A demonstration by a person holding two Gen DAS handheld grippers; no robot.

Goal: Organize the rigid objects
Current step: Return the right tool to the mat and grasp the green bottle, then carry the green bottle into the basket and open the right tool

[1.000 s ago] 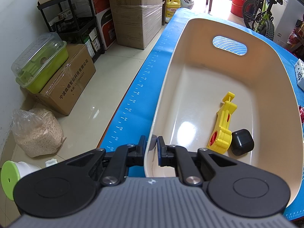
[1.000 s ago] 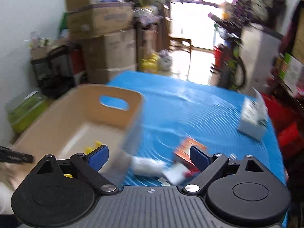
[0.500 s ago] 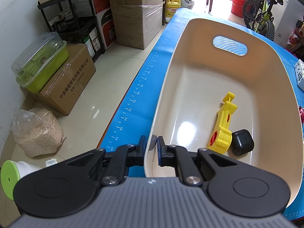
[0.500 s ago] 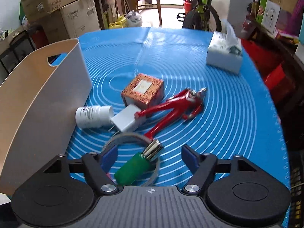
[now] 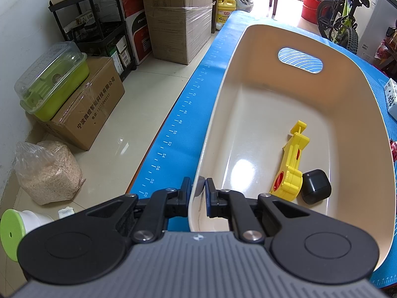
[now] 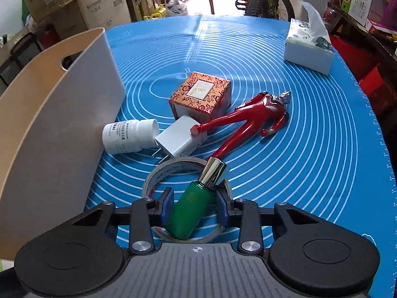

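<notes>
My left gripper (image 5: 198, 193) is shut on the near rim of the beige bin (image 5: 218, 114). Inside the bin lie a yellow toy (image 5: 291, 164) and a black block (image 5: 315, 186). My right gripper (image 6: 193, 204) has its jaws closed around a green bottle with a silver cap (image 6: 196, 201), which lies over a clear tape roll (image 6: 161, 176) on the blue mat. Beyond lie a white charger (image 6: 180, 140), a white pill bottle (image 6: 129, 136), a red figure (image 6: 253, 121) and a patterned box (image 6: 201, 95). The bin's outer wall (image 6: 57, 124) stands to the left.
A tissue box (image 6: 309, 49) sits at the mat's far right. The blue mat (image 6: 310, 149) covers the table. Left of the table edge (image 5: 171, 134) the floor holds cardboard boxes (image 5: 84, 111), a sack (image 5: 47, 171) and a shelf rack.
My right gripper has swung from the bin down to the mat and its jaws have closed in around the green bottle. The left gripper has not moved.
</notes>
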